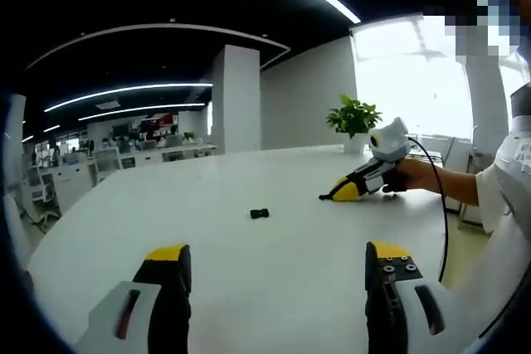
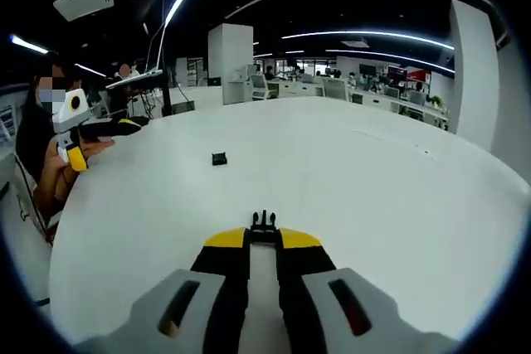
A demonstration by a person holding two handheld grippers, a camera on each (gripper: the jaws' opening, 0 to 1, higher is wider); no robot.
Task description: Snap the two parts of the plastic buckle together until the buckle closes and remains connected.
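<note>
A small black buckle part (image 1: 260, 214) lies alone on the white table (image 1: 207, 205); the right gripper view shows it as a dark square (image 2: 219, 158). My left gripper (image 1: 276, 261) hovers short of it, jaws wide apart and holding nothing. My right gripper (image 2: 263, 240) is shut on the other black buckle part (image 2: 263, 225), whose prongs poke out past the yellow tips, low over the table (image 2: 373, 180). In the left gripper view that right gripper (image 1: 330, 196) rests on the table to the right of the loose part, held by a hand. The left gripper (image 2: 99, 140) appears at the far left.
A potted plant (image 1: 353, 116) stands at the table's far edge by a bright window. A white pillar (image 1: 241, 97) and office desks with chairs (image 1: 108, 159) lie beyond the table. The person's arm (image 1: 465, 184) reaches in from the right.
</note>
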